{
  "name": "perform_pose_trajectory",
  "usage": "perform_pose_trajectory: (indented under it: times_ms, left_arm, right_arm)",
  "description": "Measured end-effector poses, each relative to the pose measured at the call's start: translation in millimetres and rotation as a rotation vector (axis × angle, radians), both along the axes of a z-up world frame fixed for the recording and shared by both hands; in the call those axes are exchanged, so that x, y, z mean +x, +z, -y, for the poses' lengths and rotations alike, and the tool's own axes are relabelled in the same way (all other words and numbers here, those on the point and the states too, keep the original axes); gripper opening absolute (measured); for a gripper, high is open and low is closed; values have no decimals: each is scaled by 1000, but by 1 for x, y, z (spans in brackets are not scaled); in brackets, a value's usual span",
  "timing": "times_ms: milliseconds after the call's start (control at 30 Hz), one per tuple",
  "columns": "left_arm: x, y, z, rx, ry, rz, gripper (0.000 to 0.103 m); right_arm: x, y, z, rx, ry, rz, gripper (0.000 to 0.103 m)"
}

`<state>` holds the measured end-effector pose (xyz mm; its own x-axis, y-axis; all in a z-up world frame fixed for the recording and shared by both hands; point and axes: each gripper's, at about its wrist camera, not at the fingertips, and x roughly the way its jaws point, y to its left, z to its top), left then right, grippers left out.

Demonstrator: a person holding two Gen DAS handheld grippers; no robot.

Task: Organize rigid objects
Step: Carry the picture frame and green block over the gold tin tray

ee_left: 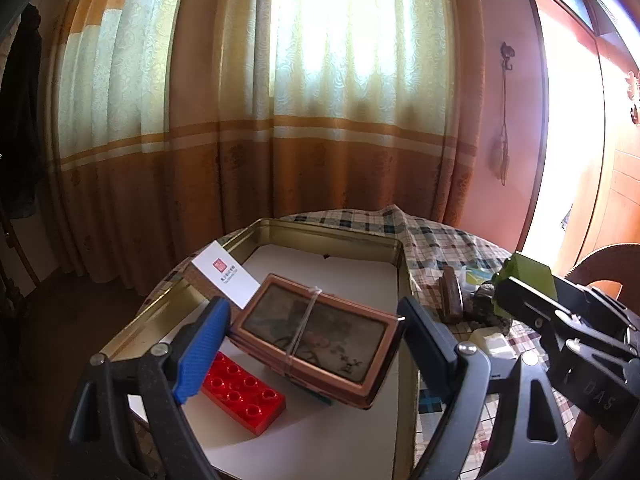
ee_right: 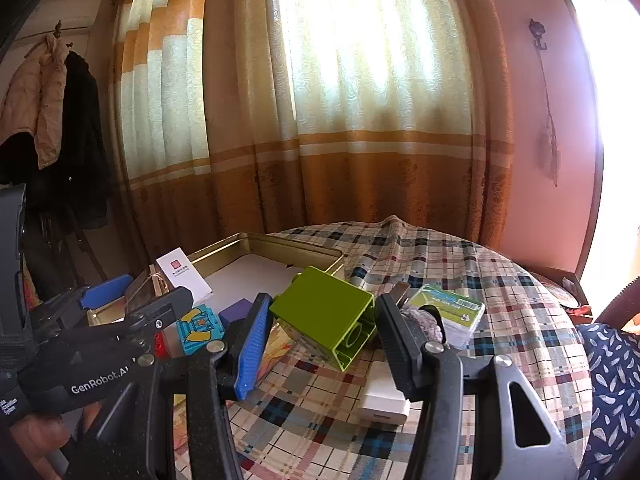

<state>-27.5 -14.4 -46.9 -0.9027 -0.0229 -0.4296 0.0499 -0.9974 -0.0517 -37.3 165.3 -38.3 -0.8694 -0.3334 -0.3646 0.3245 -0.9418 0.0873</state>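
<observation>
My left gripper (ee_left: 316, 328) is shut on a copper-framed picture box (ee_left: 316, 332) bound with a rubber band, held tilted above the gold tin tray (ee_left: 336, 236). A red studded brick (ee_left: 244, 392) and a white card (ee_left: 226, 279) lie in the tray. My right gripper (ee_right: 320, 320) is shut on a green hollow block (ee_right: 324, 312), held above the plaid tablecloth right of the tray (ee_right: 256, 240). The right gripper with its green block (ee_left: 528, 276) shows at the right of the left wrist view.
On the plaid cloth (ee_right: 460, 264) lie a white charger (ee_right: 384, 400), a green-labelled plastic box (ee_right: 448, 312), a grey knitted thing (ee_right: 424, 320) and a dark wooden piece (ee_left: 452, 292). A blue patterned card (ee_right: 200, 328) and purple block (ee_right: 236, 308) are by the tray. Curtains hang behind.
</observation>
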Motion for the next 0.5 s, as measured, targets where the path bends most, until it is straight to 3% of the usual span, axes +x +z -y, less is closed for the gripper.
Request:
perform_pose_trajectory:
  times_ms: [500]
  left_arm:
    - [0, 1, 17, -9, 48, -11, 86]
  right_arm:
    - [-8, -3, 17, -23, 37, 35, 55]
